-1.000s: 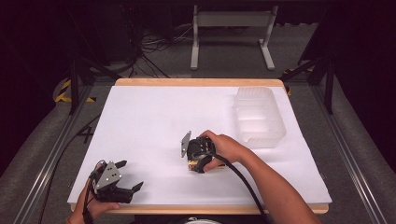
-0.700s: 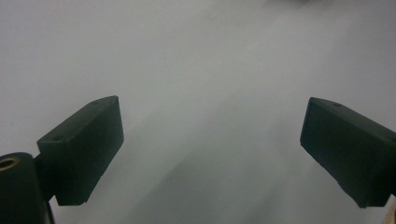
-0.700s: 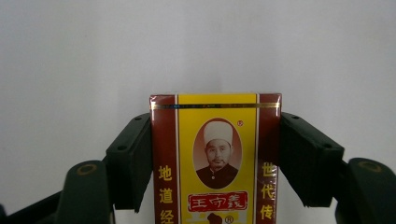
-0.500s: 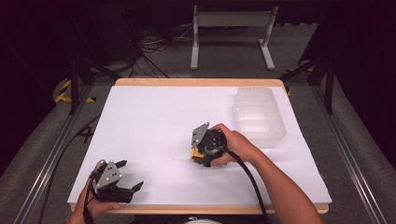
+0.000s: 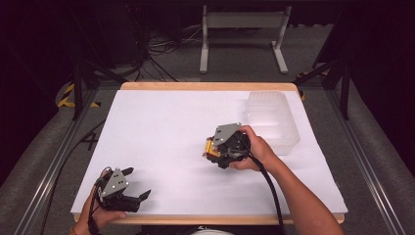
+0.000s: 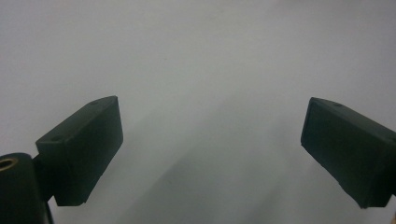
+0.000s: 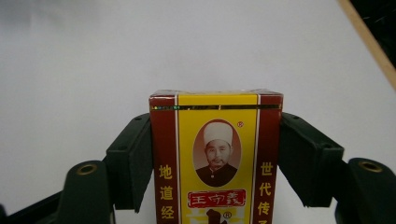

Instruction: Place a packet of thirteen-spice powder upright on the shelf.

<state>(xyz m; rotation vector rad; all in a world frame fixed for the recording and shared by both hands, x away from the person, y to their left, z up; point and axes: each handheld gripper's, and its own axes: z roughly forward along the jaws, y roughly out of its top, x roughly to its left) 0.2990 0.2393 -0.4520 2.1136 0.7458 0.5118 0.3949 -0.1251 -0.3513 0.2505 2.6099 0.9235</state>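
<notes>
While the left hand (image 5: 95,211) rests at the near left corner of the white table (image 5: 161,127), its wrist just past the wooden front edge, the left gripper (image 5: 133,185) lies low over the sheet, its grey three-cornered plate facing up and its black jaws pointing to the right along the table's front. In the left gripper view those jaws stand wide apart, one at each side, with bare white surface between them.

Farther in, right of centre, a bare forearm (image 5: 298,200) slants up from the bottom edge to the right hand (image 5: 254,152), which wraps the body of the right gripper (image 5: 209,149) from the right, fingers curled over its top and a black cable trailing back along the arm. This gripper points left, and a red and yellow box (image 7: 216,158) sits clamped between its jaws; in the high view the box (image 5: 210,148) peeks out at the gripper's left end, over the middle of the table. In the right gripper view the two black pads (image 7: 133,161) press flat against the box's red side bands, its printed face turned to the camera.

Beyond the hand, near the far right corner, stands a clear plastic container (image 5: 272,120), well apart from the box.
</notes>
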